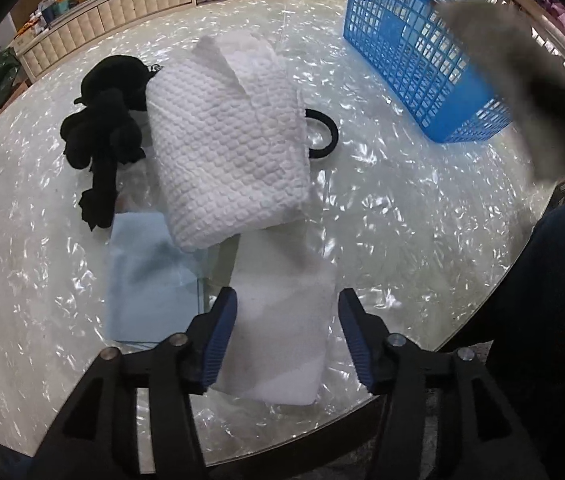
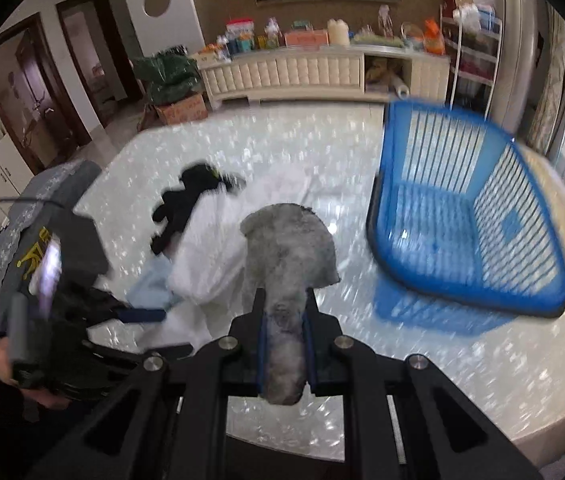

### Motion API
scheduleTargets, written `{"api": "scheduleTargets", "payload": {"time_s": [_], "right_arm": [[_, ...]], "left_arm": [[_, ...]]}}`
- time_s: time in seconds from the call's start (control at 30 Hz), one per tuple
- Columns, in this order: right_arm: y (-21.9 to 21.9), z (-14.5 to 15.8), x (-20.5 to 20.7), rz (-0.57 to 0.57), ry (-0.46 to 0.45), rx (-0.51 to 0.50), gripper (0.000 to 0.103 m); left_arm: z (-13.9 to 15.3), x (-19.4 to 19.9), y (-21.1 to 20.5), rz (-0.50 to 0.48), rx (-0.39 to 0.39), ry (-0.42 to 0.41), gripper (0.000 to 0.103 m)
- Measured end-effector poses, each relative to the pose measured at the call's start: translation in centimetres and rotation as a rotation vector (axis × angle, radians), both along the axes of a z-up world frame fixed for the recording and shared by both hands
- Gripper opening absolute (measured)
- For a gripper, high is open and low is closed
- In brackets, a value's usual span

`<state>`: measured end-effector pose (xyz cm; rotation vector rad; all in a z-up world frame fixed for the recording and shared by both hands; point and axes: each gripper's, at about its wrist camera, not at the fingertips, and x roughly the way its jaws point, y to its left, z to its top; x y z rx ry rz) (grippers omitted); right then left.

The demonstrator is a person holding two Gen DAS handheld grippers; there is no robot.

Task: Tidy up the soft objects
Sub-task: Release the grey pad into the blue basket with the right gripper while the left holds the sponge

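Lying furthest left on the pearly white table (image 1: pixel 382 208), a black plush toy (image 1: pixel 102 132) touches the left side of a folded white waffle-weave towel (image 1: pixel 226 136). A pale blue cloth (image 1: pixel 150 280) sits partly under that towel's near end, and beside the blue cloth lies a smooth white folded cloth (image 1: pixel 282 332). A black hair tie (image 1: pixel 324 134) peeks out from under the waffle towel's right edge. The left gripper (image 1: pixel 287 334) hangs just above the smooth white cloth with its blue-padded jaws spread wide to either side of it, holding nothing.

Further right stands the blue plastic basket (image 1: pixel 414 52), with open mesh walls; the right wrist view shows its floor (image 2: pixel 442 224) bare. It sits well apart from the pile of soft things.

At the right, the right gripper (image 2: pixel 284 320) is closed tightly on a grey fluffy cloth (image 2: pixel 288 248), which is pinched between its fingers and flares out beyond the tips, lifted above the table between the white towel and the basket. In the left wrist view the same cloth appears as a blurred grey shape (image 1: pixel 522 92) in front of the basket's near right corner. The person's dark blue sleeve (image 1: pixel 554 300) shows at the right edge.
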<state>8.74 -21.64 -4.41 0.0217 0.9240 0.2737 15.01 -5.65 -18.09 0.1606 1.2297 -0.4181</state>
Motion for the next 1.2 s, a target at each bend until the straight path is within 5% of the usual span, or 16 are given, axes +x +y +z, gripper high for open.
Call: {"api": "scheduleTargets", "payload": {"time_s": [0.13, 0.37, 0.6, 1.2], "right_arm": [[-1.4, 3.0, 0.4, -0.022, -0.063, -0.018, 0.014], [-4.9, 3.6, 2.5, -0.110, -0.084, -0.039, 0.014], [-6.4, 2.4, 3.7, -0.150, -0.051, -0.037, 0.014], [-9.9, -0.6, 5.6, -0.264, 0.062, -0.088, 0.014]], "left_arm": [[-0.7, 0.8, -0.7, 0.000, 0.016, 0.003, 0.069], [-2.2, 1.4, -0.7, 0.022, 0.032, 0.023, 0.068], [-1.9, 2.3, 0.5, 0.067, 0.031, 0.013, 0.022], [6.4, 1.7, 0.1, 0.035, 0.040, -0.126, 0.017]]}}
